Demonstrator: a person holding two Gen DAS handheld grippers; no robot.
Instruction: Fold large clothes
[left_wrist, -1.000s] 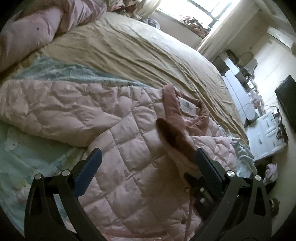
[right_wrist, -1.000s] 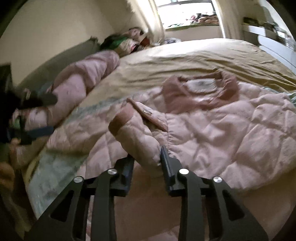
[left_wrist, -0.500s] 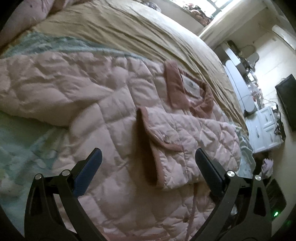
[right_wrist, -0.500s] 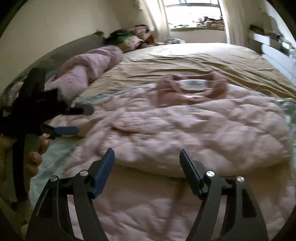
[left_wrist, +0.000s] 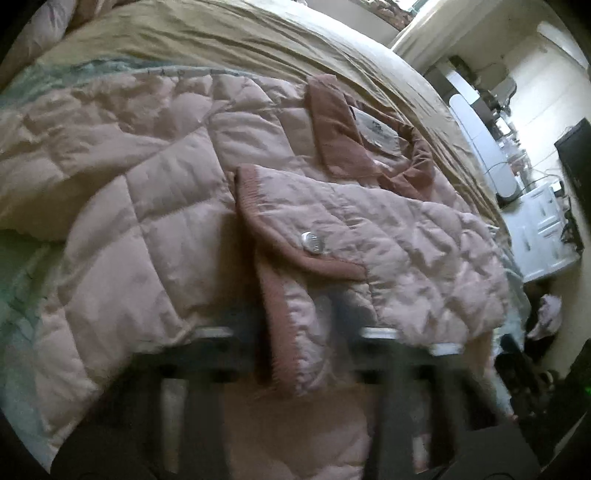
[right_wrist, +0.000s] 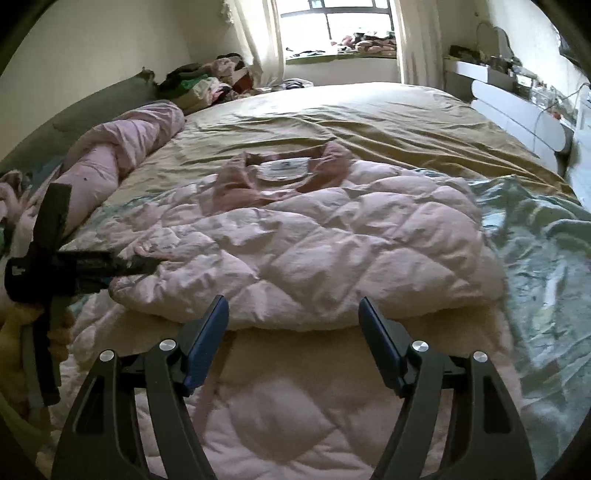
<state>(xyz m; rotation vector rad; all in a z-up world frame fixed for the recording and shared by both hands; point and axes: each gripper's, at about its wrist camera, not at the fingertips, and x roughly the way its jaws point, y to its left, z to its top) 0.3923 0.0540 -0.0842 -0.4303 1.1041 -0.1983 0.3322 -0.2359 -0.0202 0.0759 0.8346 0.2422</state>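
Note:
A pink quilted jacket (right_wrist: 332, 251) lies spread on the bed, collar (right_wrist: 284, 173) toward the window. One sleeve (left_wrist: 351, 251) is folded across its chest, its brown cuff (left_wrist: 280, 332) with a snap button near me. My left gripper (left_wrist: 299, 339) is blurred and closed around the cuff end of that sleeve; it also shows in the right wrist view (right_wrist: 140, 264) at the sleeve's left end. My right gripper (right_wrist: 293, 339) is open and empty, just above the jacket's lower body, in front of the folded sleeve.
The bed has a tan sheet (right_wrist: 369, 118) and a pale green blanket (right_wrist: 546, 258). A rolled pink duvet (right_wrist: 122, 147) lies at the left, clothes are piled by the window, and white furniture (right_wrist: 517, 110) stands along the right.
My right gripper let go of the sleeve, opened and pulled back. My left gripper moved down to the cuff and its fingers closed in on it.

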